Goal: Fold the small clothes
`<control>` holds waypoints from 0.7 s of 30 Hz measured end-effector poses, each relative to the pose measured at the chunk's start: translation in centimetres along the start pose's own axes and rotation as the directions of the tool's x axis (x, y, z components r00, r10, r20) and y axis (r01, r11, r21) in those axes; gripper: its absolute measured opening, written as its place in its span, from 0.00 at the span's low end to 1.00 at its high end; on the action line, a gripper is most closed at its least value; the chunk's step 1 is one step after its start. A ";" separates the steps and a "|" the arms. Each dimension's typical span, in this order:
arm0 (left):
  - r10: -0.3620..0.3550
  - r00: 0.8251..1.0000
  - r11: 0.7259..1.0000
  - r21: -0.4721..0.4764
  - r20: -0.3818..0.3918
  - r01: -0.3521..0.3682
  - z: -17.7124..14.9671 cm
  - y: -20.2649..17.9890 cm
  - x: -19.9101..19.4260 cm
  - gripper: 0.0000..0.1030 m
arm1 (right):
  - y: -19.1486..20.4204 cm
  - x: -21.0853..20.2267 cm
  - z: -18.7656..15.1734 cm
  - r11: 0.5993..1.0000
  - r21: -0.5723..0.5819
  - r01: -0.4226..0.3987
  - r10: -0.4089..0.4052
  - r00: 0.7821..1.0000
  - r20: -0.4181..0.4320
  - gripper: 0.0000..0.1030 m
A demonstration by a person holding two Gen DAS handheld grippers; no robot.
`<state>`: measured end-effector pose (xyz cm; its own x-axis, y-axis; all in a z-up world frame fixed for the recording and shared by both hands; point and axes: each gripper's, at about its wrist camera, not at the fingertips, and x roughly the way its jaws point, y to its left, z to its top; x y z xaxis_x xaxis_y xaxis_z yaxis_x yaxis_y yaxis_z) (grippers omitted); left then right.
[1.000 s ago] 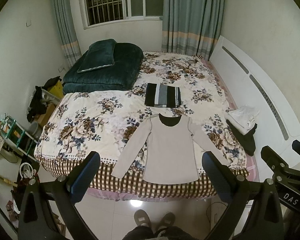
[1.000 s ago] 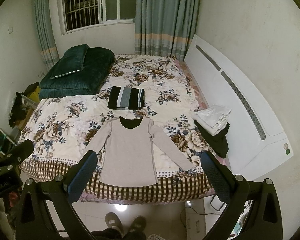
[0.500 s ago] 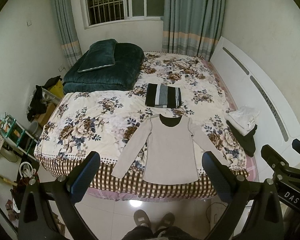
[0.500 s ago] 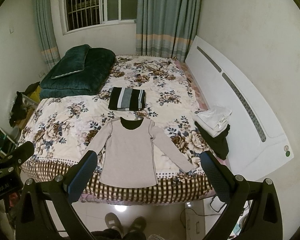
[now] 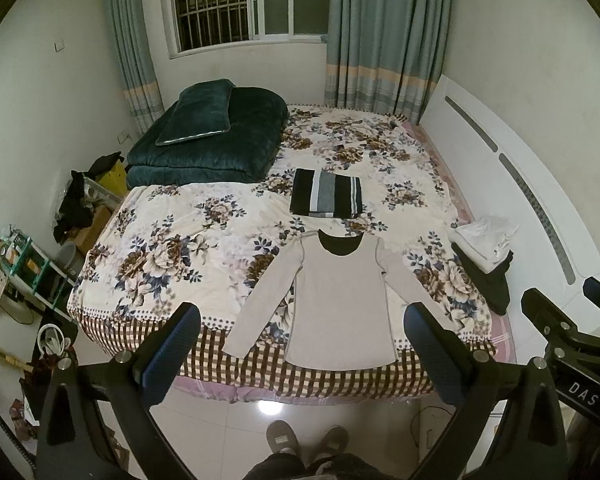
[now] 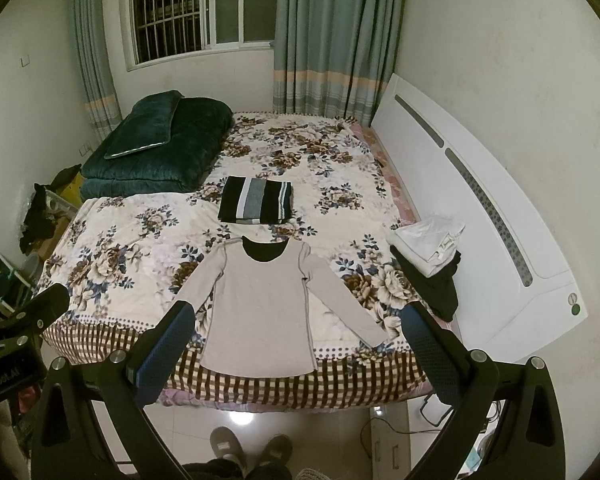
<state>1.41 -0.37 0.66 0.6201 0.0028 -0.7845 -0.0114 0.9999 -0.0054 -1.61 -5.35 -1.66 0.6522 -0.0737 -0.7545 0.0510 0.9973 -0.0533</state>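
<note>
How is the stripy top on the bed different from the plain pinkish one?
The stripy top is folded into a neat rectangle; the pinkish top lies spread flat with both sleeves out. The stripy one has black, grey and white bands; the pinkish one is one plain colour with a dark neckline. The stripy one lies farther up the bed. Both rest on the flowery cover.

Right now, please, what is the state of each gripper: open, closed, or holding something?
Left gripper: open, holding nothing, above the floor in front of the bed.
Right gripper: open, holding nothing; the shirt lies flat, untouched.
</note>
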 end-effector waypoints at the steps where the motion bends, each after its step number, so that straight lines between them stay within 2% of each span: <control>1: -0.002 1.000 1.000 -0.001 0.000 0.002 0.0 0.0 0.0 1.00 | 0.1 0.0 0.0 1.000 -0.001 0.000 0.000 1.000 -0.001 1.00; 21: -0.005 1.000 1.000 -0.003 0.002 0.005 0.1 0.1 0.0 1.00 | 0.5 0.0 0.1 1.000 0.000 -0.001 0.001 1.000 0.002 1.00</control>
<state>1.46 -0.31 0.74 0.6218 -0.0017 -0.7832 -0.0109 0.9999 -0.0109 -1.47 -4.81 -1.62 0.6534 -0.0725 -0.7535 0.0503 0.9974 -0.0523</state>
